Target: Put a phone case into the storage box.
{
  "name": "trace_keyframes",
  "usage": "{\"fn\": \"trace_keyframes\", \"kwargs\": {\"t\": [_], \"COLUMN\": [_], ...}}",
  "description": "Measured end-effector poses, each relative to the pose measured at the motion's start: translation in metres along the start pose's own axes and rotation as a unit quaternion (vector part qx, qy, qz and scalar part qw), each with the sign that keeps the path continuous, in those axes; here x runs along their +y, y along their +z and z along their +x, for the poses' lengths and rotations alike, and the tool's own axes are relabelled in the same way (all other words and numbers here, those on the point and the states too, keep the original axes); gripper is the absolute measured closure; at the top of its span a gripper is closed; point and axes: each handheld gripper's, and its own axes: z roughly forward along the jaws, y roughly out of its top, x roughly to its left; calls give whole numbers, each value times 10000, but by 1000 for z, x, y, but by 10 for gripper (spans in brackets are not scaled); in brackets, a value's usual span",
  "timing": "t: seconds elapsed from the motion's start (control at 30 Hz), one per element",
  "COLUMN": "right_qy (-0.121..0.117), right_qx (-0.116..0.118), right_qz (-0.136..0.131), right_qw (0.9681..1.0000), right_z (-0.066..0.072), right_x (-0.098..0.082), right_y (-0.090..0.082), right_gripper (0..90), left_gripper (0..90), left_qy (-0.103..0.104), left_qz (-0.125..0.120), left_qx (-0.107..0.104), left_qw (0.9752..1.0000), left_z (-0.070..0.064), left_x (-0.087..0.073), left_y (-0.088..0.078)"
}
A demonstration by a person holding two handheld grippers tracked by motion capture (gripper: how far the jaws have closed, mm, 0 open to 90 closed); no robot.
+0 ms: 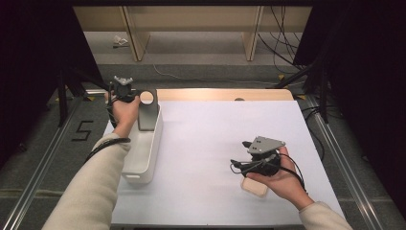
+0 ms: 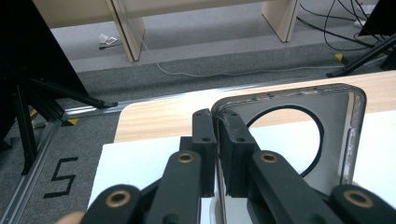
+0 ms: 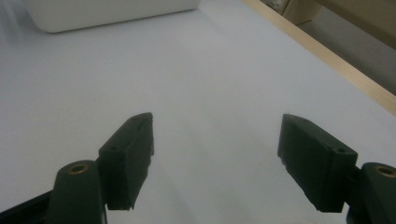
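Observation:
A grey metal plate (image 1: 147, 114) with a round hole near its top stands upright at the far end of the white bin (image 1: 154, 146). My left gripper (image 1: 135, 96) is shut on the plate's upper left edge; in the left gripper view the pads (image 2: 233, 140) pinch the rim of the plate (image 2: 338, 135). My right gripper (image 1: 242, 155) hovers low over the white table top (image 1: 206, 139) at the near right. Its jaws stand wide apart, and the right gripper (image 3: 217, 144) has nothing between its fingers. A small beige block (image 1: 253, 187) lies under the right hand.
The bin (image 3: 107, 11) lies along the table's left side. A wooden strip (image 1: 225, 94) runs along the far edge of the table. Beyond it are floor cables, wooden furniture legs and dark stands. A "5" (image 2: 60, 177) is marked on the floor at the left.

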Motion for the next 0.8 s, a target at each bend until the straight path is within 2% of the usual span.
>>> {"fn": "trace_keyframes", "kwargs": {"t": [0.8], "right_qy": [-5], "right_qx": [2], "right_qz": [5], "right_qw": [10000], "right_z": [0], "right_x": [0], "right_y": [0], "right_gripper": [279], "left_gripper": [829], "left_qy": [60], "left_qz": [134], "left_qx": [-48], "left_qw": [9999], "left_z": [0], "left_x": [-2], "left_y": [4]}}
